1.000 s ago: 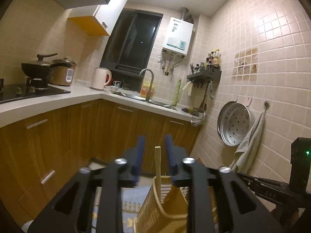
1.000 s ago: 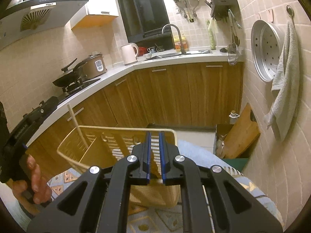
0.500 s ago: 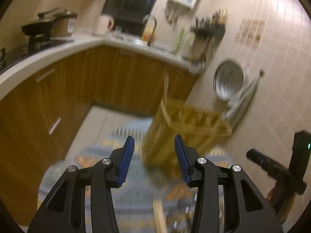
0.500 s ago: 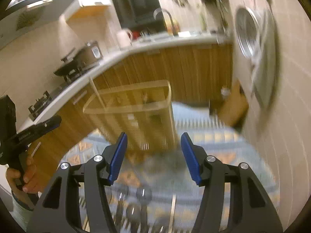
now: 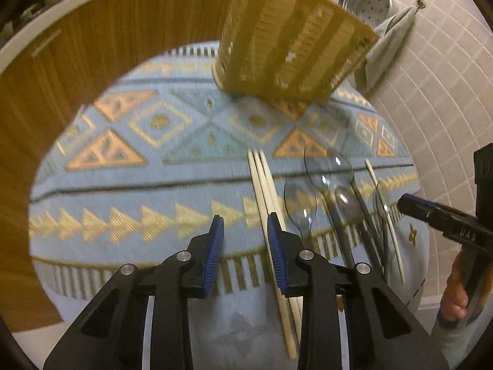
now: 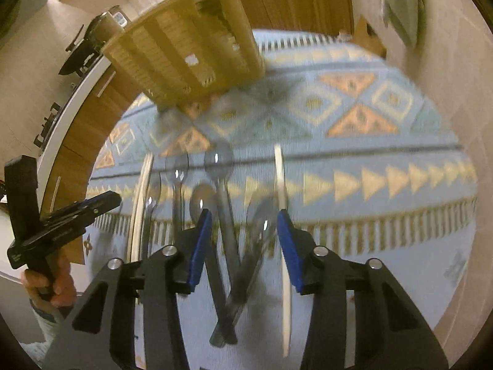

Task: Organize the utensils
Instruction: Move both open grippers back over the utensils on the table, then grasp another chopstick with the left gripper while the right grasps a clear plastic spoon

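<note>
Pale wooden chopsticks (image 5: 265, 185) and clear plastic spoons (image 5: 328, 169) lying in a row on the blue patterned tabletop (image 5: 138, 178), near the tan slatted plastic basket (image 5: 286, 37). Left gripper (image 5: 243, 240) and right gripper (image 6: 243, 234) both released, empty, jaws just closing. Light, stiff, slippery; best pinched mid-shaft.

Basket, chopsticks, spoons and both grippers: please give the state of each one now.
basket: upright on the cloth.
chopsticks: three lying flat together, one lying apart.
spoons: lying flat, not picked up.
left gripper: open, holding nothing.
right gripper: open above the spoons, holding nothing.
</note>
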